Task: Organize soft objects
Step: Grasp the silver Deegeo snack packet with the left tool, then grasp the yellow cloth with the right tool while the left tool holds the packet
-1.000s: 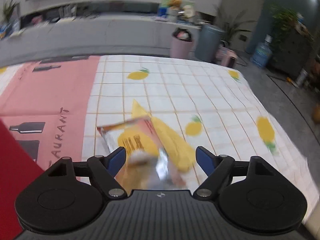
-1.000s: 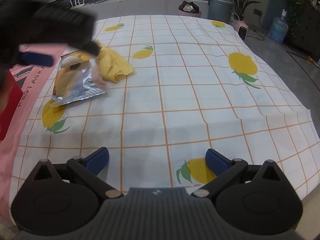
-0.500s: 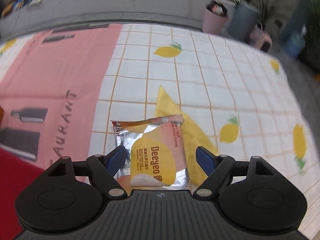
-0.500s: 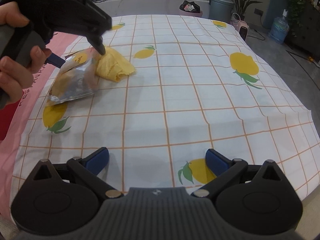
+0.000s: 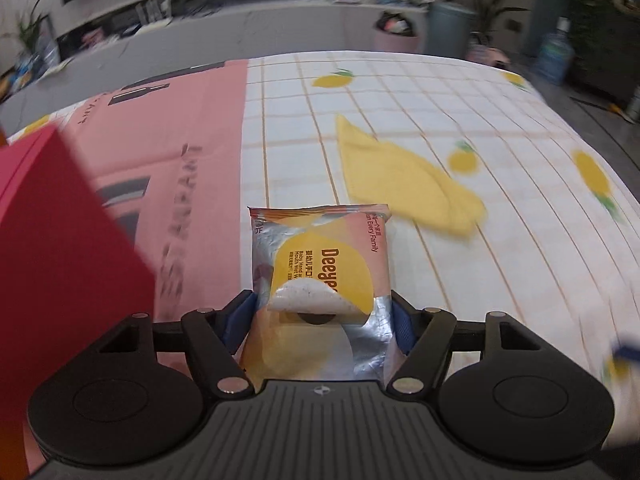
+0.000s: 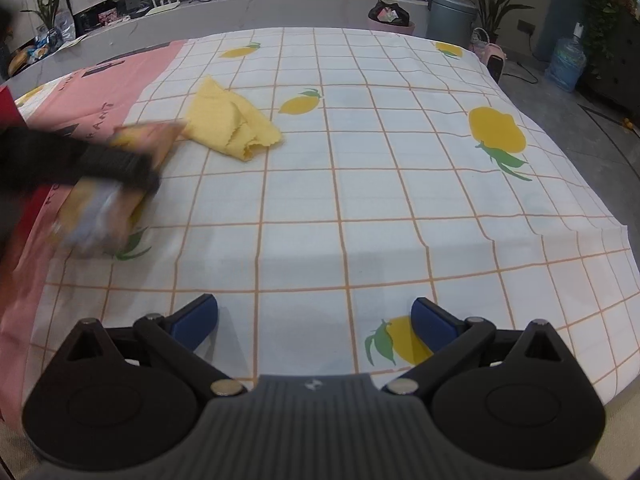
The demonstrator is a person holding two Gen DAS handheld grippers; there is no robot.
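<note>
A silver, yellow and pink wet-wipes packet (image 5: pixel 320 264) sits between the blue pads of my left gripper (image 5: pixel 320 322). The jaws are closing, and both pads touch the packet's sides. A crumpled yellow cloth (image 5: pixel 404 184) lies on the lemon-print tablecloth (image 5: pixel 500 128), up and to the right of the packet and apart from it. In the right wrist view the cloth (image 6: pixel 232 124) shows sharply, while the packet (image 6: pixel 100 208) and the left gripper (image 6: pixel 80 160) are a blur at the left. My right gripper (image 6: pixel 314 320) hovers open over the cloth-covered table with nothing between its fingers.
A red box (image 5: pixel 60 240) stands close at the left on a pink printed cloth (image 5: pixel 180 120). Beyond the table's far edge are a pink bin (image 6: pixel 390 20), a grey bin (image 6: pixel 450 16) and a water jug (image 6: pixel 566 66). The table edge runs down the right side.
The left gripper has slid left and down with the packet, off the yellow cloth and towards the red box, and its jaws have narrowed onto it. The right gripper has not moved.
</note>
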